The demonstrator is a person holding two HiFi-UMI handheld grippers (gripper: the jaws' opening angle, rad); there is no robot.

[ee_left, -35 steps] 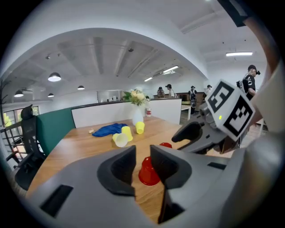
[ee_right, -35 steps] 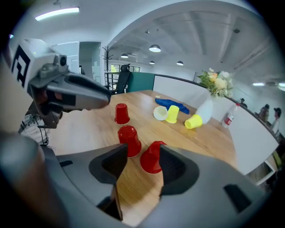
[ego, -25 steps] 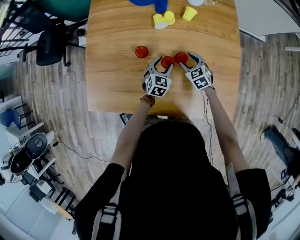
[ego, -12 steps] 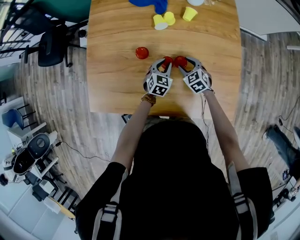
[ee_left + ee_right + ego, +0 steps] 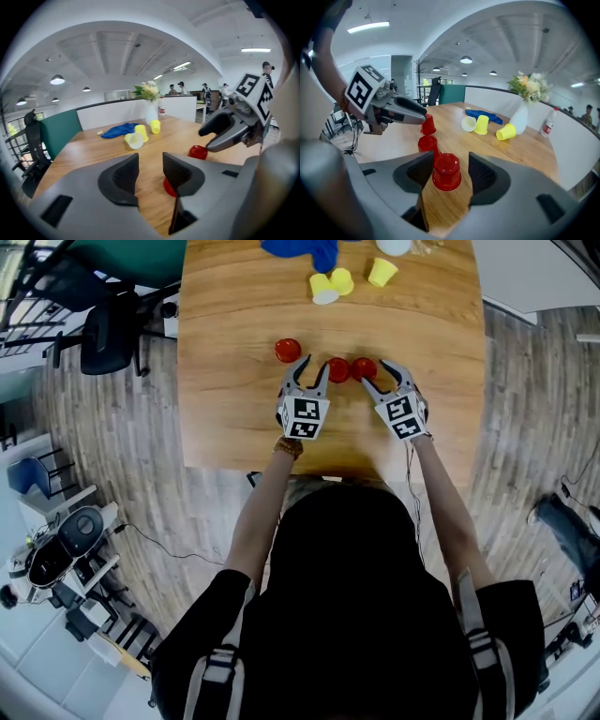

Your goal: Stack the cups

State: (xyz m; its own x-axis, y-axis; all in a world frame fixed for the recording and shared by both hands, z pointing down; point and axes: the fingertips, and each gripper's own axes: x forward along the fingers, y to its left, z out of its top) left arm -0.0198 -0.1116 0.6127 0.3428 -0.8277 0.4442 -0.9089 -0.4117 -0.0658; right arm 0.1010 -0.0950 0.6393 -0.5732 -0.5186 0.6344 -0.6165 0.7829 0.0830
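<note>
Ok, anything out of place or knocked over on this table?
Near the table's far edge, one yellow cup lies on its side beside the blue cloth, and a second yellow cup lies tipped further right. The three red cups stand upside down, unstacked. No spill or damage shows.

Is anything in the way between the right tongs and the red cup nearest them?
Nothing visible. That red cup already stands upside down inside the right tongs, which have just been opening and aren't pressing on it.
</note>
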